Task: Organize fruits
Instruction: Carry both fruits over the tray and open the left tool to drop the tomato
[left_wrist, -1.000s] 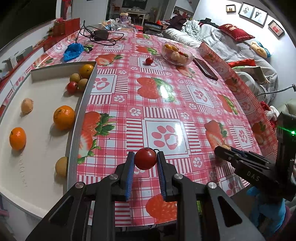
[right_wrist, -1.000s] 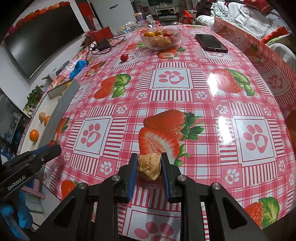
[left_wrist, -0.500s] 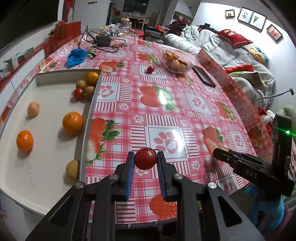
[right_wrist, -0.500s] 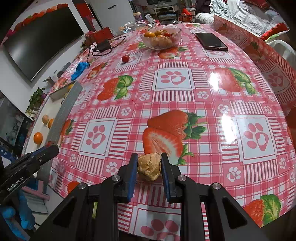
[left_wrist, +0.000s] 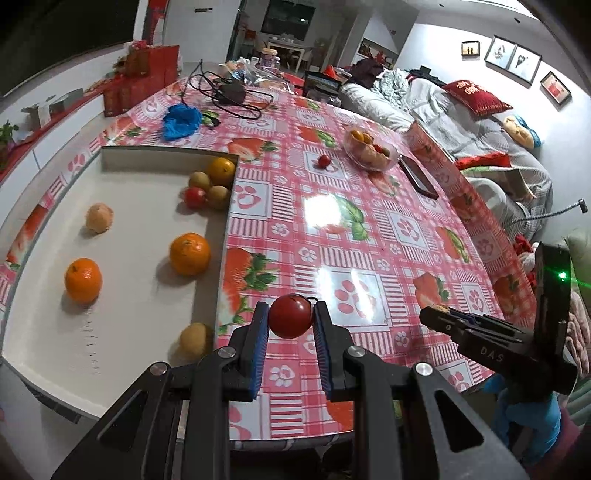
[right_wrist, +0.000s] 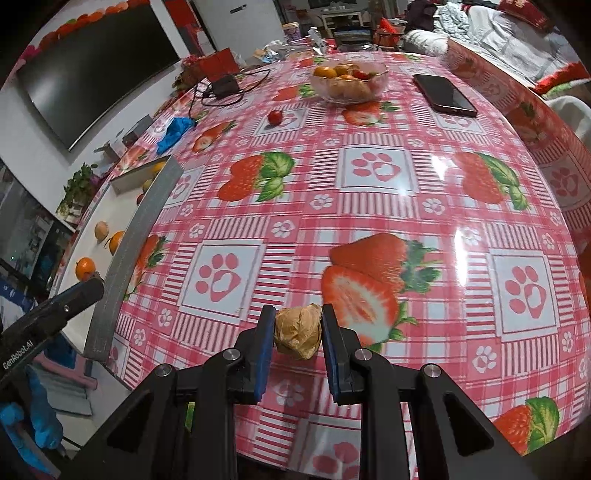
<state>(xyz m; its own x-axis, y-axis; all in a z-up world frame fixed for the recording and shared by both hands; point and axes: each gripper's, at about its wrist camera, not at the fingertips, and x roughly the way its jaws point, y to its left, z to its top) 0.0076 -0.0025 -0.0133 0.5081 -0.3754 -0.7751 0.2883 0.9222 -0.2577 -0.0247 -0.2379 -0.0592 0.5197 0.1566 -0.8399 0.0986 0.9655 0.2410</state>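
Two risks show in the left wrist view: the left gripper (left_wrist: 290, 322) pinches a smooth red tomato (left_wrist: 290, 320) above the tablecloth, just beside the white tray (left_wrist: 122, 347), so it could slip out and roll, or land on the oranges (left_wrist: 189, 253). From the right wrist view, the right gripper (right_wrist: 297, 332) clamps a papery husked fruit (right_wrist: 297, 331) over the table edge; squeezing may crush it, or a drop sends it to the floor.
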